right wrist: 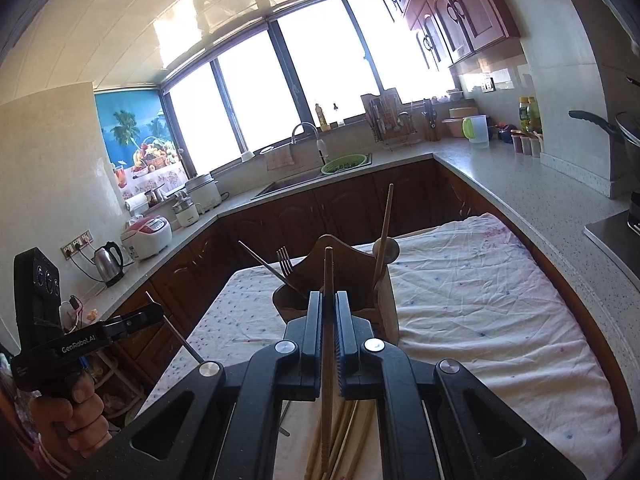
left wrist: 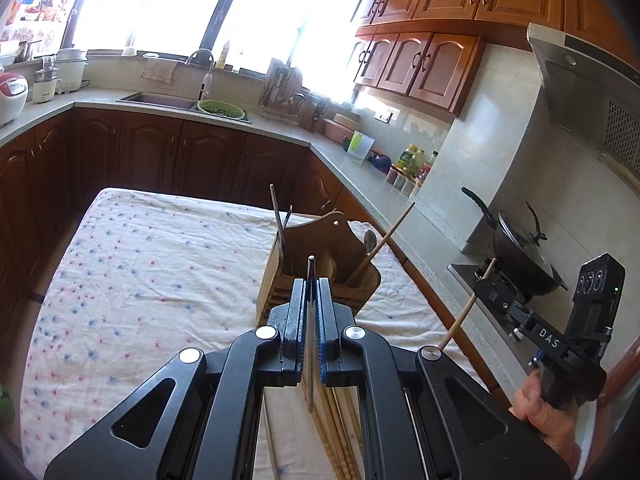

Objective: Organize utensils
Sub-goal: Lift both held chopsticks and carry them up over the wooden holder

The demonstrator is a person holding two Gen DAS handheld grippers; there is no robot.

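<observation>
A wooden utensil holder (left wrist: 328,264) stands on the cloth-covered table (left wrist: 140,272); it also shows in the right wrist view (right wrist: 340,280). It holds a fork (right wrist: 285,261), a spoon (right wrist: 390,250) and chopsticks. My left gripper (left wrist: 311,284) is shut on a metal chopstick (left wrist: 310,344), held upright just before the holder. My right gripper (right wrist: 329,300) is shut on a wooden chopstick (right wrist: 328,320), also near the holder. More chopsticks (right wrist: 340,440) lie on the cloth beneath the grippers. Each gripper shows in the other's view, the right (left wrist: 486,280) and the left (right wrist: 154,312).
A stone counter (left wrist: 360,176) runs along the table's far and right sides, with a sink (left wrist: 160,100), a green colander (left wrist: 220,107), jars and bottles (left wrist: 412,160). A wok (left wrist: 520,248) sits on the stove at right. Appliances (right wrist: 148,236) line the left counter.
</observation>
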